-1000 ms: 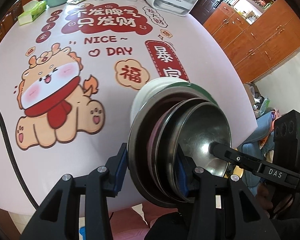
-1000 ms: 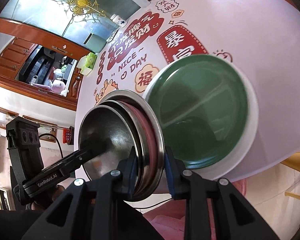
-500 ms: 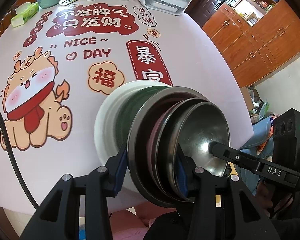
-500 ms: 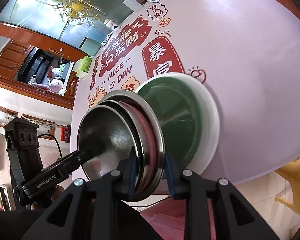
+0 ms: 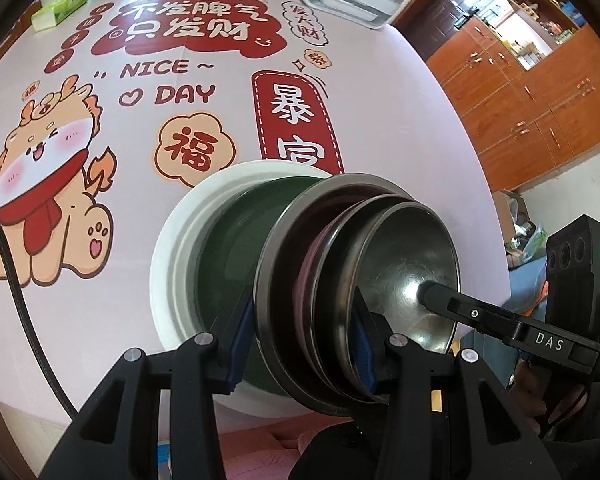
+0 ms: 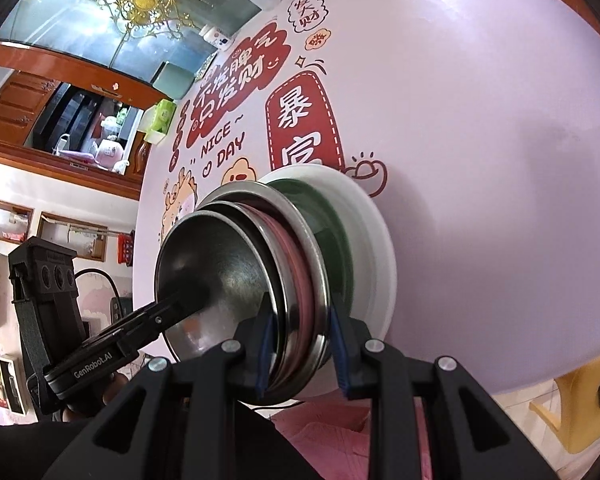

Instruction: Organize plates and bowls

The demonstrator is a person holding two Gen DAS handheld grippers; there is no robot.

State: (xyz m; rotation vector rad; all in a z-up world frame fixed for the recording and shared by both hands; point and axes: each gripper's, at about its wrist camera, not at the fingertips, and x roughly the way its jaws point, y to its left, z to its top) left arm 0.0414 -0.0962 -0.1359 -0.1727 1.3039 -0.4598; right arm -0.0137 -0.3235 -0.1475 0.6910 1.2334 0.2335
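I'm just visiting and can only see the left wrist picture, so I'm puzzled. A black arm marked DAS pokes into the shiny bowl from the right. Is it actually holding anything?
Observer: Yes. The right wrist view shows the right gripper with one of its fingers on each side of the rim of the stack of dishes, pinching it.
Operator: What is on the cloth behind the stack?
Observer: A gold ingot drawing, peeking out past the white plate.
Operator: Is there anything beside the table?
Observer: A yellow chair, just off its near edge.
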